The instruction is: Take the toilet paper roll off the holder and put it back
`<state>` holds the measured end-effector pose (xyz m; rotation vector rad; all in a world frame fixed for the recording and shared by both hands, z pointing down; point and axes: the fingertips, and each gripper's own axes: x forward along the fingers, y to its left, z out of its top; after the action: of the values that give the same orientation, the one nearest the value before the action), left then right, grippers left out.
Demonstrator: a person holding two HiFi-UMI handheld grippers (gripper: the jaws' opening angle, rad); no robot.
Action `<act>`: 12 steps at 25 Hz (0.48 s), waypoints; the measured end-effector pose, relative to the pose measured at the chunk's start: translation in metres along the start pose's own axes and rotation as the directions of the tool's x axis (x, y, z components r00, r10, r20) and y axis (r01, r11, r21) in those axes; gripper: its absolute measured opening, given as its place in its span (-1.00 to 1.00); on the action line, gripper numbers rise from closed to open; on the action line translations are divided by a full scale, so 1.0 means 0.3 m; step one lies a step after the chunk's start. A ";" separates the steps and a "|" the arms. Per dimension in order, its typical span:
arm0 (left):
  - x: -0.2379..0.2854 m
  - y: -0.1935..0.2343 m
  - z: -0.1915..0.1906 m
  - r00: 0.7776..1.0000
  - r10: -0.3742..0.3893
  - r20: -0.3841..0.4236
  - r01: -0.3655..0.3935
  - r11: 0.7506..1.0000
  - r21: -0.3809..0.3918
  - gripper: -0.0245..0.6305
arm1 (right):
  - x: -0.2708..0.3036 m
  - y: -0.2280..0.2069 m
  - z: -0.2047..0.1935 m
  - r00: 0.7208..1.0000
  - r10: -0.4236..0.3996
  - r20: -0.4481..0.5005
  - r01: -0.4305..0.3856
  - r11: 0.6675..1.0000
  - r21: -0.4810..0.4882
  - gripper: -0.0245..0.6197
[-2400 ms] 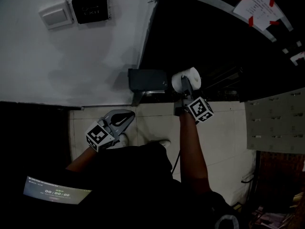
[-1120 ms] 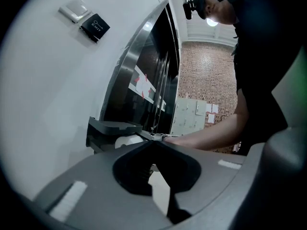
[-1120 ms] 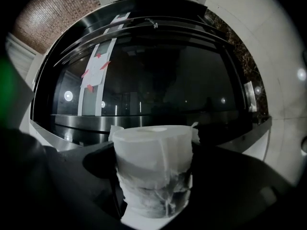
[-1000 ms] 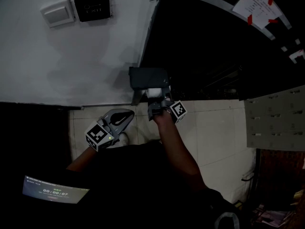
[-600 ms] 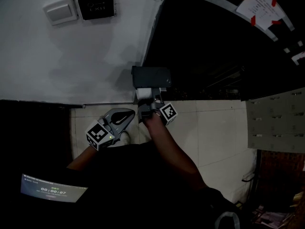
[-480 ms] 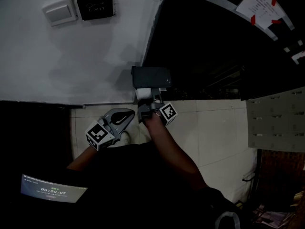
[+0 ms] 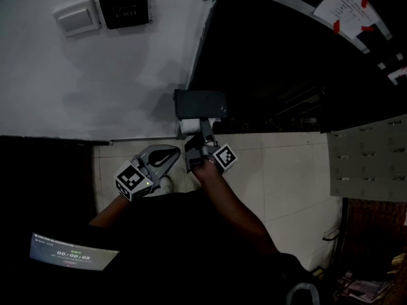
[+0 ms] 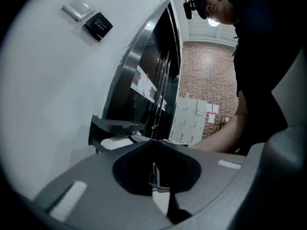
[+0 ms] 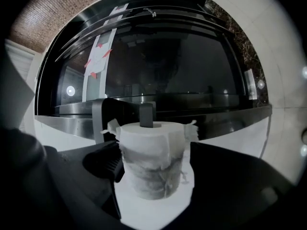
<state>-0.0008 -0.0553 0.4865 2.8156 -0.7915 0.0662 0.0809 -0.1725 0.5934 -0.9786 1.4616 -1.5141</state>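
Note:
The white toilet paper roll (image 9: 152, 162) sits on the dark holder's peg (image 9: 146, 115), under the holder's grey shelf (image 7: 198, 103) on the wall. My right gripper (image 9: 152, 176) is open, one jaw on each side of the roll with a thin gap at both sides. In the head view the roll (image 7: 189, 127) shows just ahead of the right gripper (image 7: 200, 138). My left gripper (image 7: 166, 154) hangs low to the left, shut and empty, away from the holder. From the left gripper (image 8: 154, 143) view the holder (image 8: 115, 126) and roll (image 8: 115, 143) lie ahead.
A white wall with a light switch (image 7: 76, 19) and a black plate (image 7: 124, 8) is to the left. A dark glass and steel door (image 7: 286, 75) with a taped paper (image 7: 340, 8) is to the right. Pale tiled floor (image 7: 286, 183) lies below. A lit screen (image 7: 73, 254) shows at lower left.
The right gripper carried the roll from the right onto the holder and now stands open around it, drawn back a little. The left gripper has stayed still.

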 end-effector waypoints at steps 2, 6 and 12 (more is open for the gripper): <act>0.004 -0.001 0.001 1.000 -0.003 0.002 0.003 1.000 0.000 -0.92 | -0.035 -0.003 -0.004 1.000 0.001 -0.012 -0.001 1.000 0.005 0.47; 0.010 0.005 0.007 1.000 -0.006 0.005 0.006 1.000 -0.002 -0.92 | -0.116 0.007 -0.001 0.999 -0.001 -0.032 0.000 1.000 -0.003 0.47; 0.026 0.007 0.010 1.000 -0.013 0.007 0.013 1.000 0.001 -0.92 | -0.194 0.073 0.013 0.993 0.047 -0.109 -0.064 0.986 -0.153 0.47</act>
<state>0.0047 -0.0615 0.4848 2.8231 -0.7753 0.0543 0.1074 -0.1205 0.5716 -0.9534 1.6899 -1.4463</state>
